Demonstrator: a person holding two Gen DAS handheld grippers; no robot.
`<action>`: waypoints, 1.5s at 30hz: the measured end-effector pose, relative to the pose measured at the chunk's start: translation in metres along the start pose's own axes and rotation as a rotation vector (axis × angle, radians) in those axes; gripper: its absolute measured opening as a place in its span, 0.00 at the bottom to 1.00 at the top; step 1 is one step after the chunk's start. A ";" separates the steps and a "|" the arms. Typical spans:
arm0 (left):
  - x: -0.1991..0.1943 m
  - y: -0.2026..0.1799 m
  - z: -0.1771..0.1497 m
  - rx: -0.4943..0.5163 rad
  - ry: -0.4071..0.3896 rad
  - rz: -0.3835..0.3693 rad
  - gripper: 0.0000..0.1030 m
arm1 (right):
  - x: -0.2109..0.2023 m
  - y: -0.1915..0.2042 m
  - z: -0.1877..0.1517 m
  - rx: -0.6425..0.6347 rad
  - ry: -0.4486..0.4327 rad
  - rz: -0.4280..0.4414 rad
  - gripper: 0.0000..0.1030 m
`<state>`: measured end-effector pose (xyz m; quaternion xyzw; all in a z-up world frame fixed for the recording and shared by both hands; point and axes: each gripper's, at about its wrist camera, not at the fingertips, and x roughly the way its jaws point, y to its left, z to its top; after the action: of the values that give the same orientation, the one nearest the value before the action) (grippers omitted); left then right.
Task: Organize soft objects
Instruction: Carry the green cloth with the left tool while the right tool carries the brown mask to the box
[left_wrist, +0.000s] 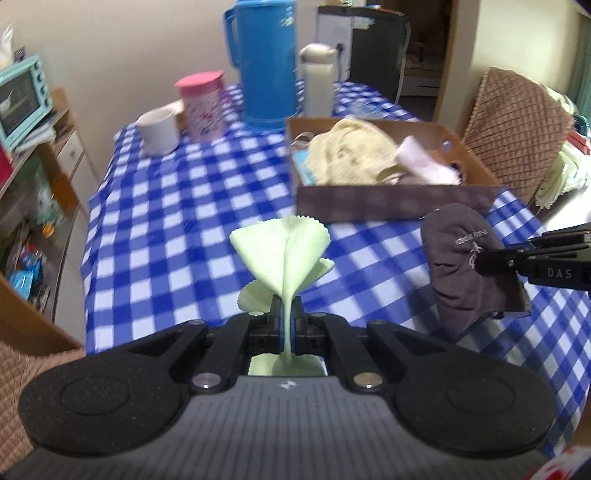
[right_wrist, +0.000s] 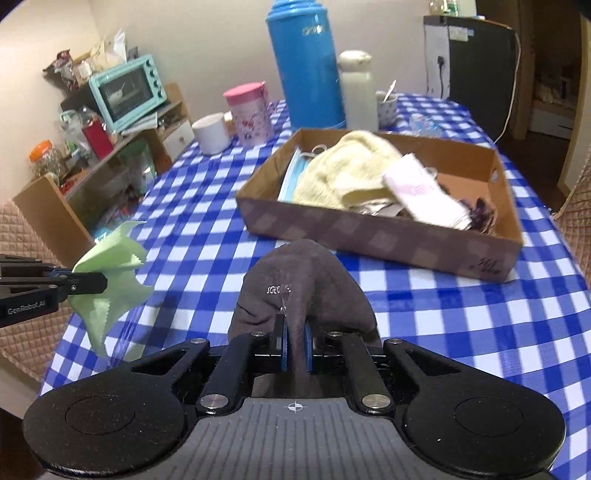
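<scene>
The left gripper (left_wrist: 287, 325) was clamped on a pale green, zigzag-edged cloth (left_wrist: 284, 243), its lower folds hidden behind the jaws. The right gripper (right_wrist: 295, 347) was pinched tight on a dark grey knitted sock (right_wrist: 303, 284) whose printed lettering was unreadable. Both tools pointed obliquely downward above the blue-and-white checked tablecloth (right_wrist: 443, 314). Ahead of both lay a shallow brown cardboard box (right_wrist: 388, 236) holding a cream towel (right_wrist: 343, 170); motion blur softened the left view.

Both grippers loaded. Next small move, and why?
Probably carry both forward over the brown cardboard box. The left gripper is shut on the pale green pinked-edge cloth, the right gripper on the dark grey sock; both hang above the checked tablecloth, short of the box.
</scene>
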<state>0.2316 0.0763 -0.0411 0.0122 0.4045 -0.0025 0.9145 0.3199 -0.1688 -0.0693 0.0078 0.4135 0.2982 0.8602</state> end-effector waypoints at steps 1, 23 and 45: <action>-0.001 -0.005 0.003 0.009 -0.008 -0.005 0.03 | -0.004 -0.002 0.001 0.002 -0.007 -0.002 0.09; 0.016 -0.097 0.099 0.160 -0.171 -0.095 0.03 | -0.047 -0.073 0.050 0.055 -0.148 -0.014 0.09; 0.140 -0.146 0.209 0.200 -0.147 -0.136 0.03 | 0.035 -0.183 0.146 0.205 -0.202 0.021 0.09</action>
<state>0.4785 -0.0740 -0.0071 0.0758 0.3342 -0.1057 0.9335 0.5346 -0.2671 -0.0455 0.1300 0.3529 0.2610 0.8891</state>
